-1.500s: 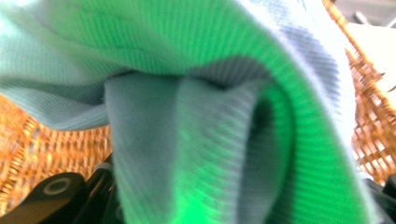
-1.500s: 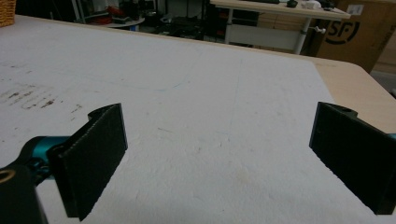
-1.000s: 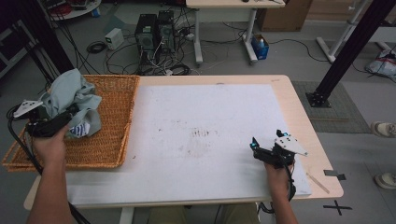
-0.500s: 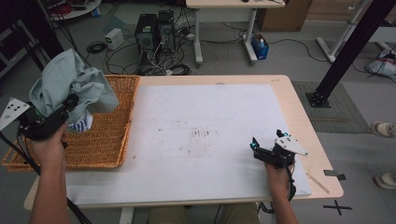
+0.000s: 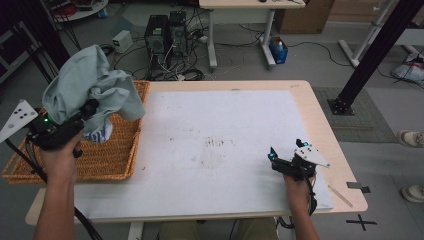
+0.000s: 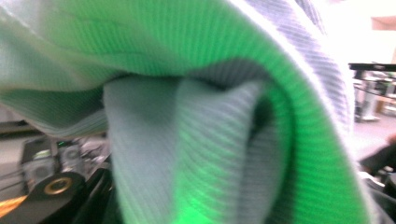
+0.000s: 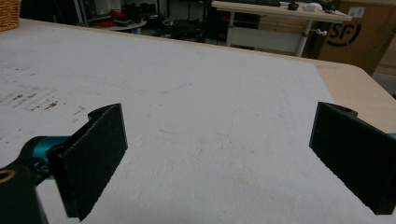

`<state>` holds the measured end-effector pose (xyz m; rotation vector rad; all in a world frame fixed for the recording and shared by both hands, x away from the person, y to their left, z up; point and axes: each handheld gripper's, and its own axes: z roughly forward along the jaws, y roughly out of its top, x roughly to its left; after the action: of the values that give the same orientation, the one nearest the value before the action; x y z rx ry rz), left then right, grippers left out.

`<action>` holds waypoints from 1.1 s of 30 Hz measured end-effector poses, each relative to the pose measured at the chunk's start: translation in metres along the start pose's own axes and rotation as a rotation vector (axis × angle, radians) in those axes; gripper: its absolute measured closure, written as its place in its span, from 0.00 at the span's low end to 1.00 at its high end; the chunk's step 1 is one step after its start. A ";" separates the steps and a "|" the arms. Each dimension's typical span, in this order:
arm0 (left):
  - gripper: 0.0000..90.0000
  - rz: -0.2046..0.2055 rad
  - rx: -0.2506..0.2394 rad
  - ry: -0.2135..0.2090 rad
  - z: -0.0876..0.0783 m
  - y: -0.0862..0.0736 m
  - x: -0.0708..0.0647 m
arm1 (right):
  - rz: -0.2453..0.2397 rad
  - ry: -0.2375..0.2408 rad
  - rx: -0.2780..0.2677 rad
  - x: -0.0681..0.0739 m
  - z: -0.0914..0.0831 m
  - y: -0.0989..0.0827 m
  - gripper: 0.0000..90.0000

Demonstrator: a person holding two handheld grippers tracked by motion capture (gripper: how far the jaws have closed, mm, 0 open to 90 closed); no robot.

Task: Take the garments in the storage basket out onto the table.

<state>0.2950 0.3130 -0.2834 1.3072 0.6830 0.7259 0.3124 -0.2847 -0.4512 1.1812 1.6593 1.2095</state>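
Since earlier frame, left gripper (image 5: 82, 116) rising, carrying cloth (image 5: 92, 87) up clear of basket; right gripper (image 5: 285, 159) keeping still.

Table (image 5: 330, 135) bearing white mat (image 5: 210, 145), stained near middle.
Basket (image 5: 107, 157) sitting at table's left end, holding patterned white-blue fabric (image 5: 98, 132) near its middle.
Cloth, grey-green, hanging bunched above basket's far part, jaws clamping it.
Left gripper view: cloth folds (image 6: 201, 140) crowding lens, blurred.
Right gripper resting on mat near right edge, jaws standing wide, gripping nothing.
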 end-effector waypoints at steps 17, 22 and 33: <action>0.70 -0.030 0.047 -0.472 0.120 -0.041 -0.077 | 0.001 0.001 -0.011 0.000 -0.001 -0.001 0.04; 0.70 -0.051 0.117 -0.520 0.154 -0.070 -0.095 | 0.002 -0.002 -0.016 -0.001 -0.001 -0.001 0.04; 0.69 -0.160 0.363 -0.506 0.219 -0.160 -0.117 | 0.005 0.001 -0.009 -0.001 -0.001 -0.001 0.04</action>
<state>0.4112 0.0709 -0.4076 1.6640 0.5080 0.1238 0.3117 -0.2856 -0.4514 1.1803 1.6515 1.2198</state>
